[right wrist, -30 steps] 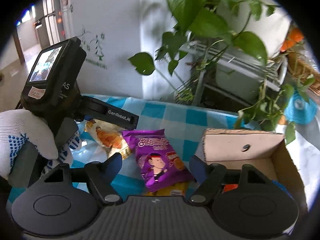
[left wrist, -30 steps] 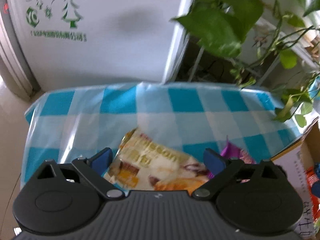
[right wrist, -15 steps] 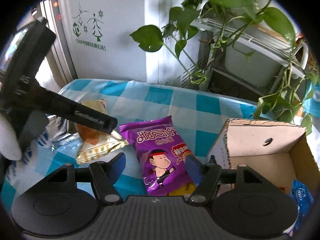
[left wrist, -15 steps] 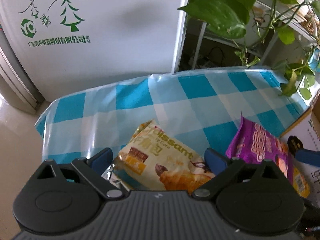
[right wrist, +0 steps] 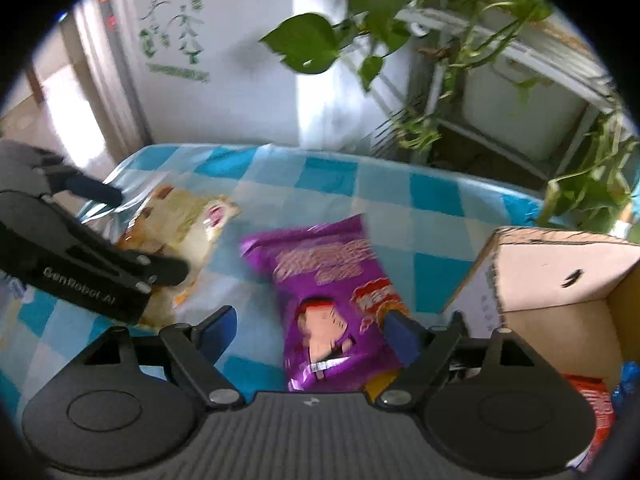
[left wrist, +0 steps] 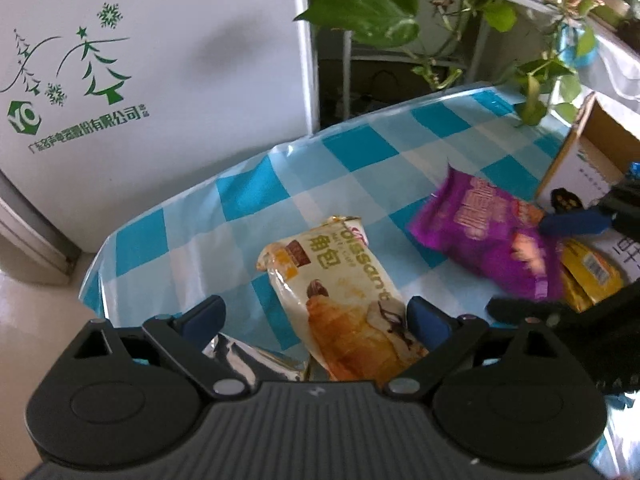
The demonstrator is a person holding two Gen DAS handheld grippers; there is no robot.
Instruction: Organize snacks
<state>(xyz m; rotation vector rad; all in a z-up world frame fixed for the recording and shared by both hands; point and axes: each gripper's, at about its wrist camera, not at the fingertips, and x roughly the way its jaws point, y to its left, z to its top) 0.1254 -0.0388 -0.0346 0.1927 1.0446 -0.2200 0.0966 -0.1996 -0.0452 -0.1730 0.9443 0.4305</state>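
Lying between the right gripper's [right wrist: 310, 330] opening jaws: purple snack bag [right wrist: 324, 300].

Daylight fills both views, bright and cool. Glare washes out the doorway [right wrist: 68, 96] at the left of the right wrist view. The purple snack bag [right wrist: 324, 300] is smeared by motion blur. Both pictures bend at the edges, and black corners ring the right one.

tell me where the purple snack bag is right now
The purple snack bag lies on the checked tablecloth between the croissant packet and the cardboard box, in front of the right claw.
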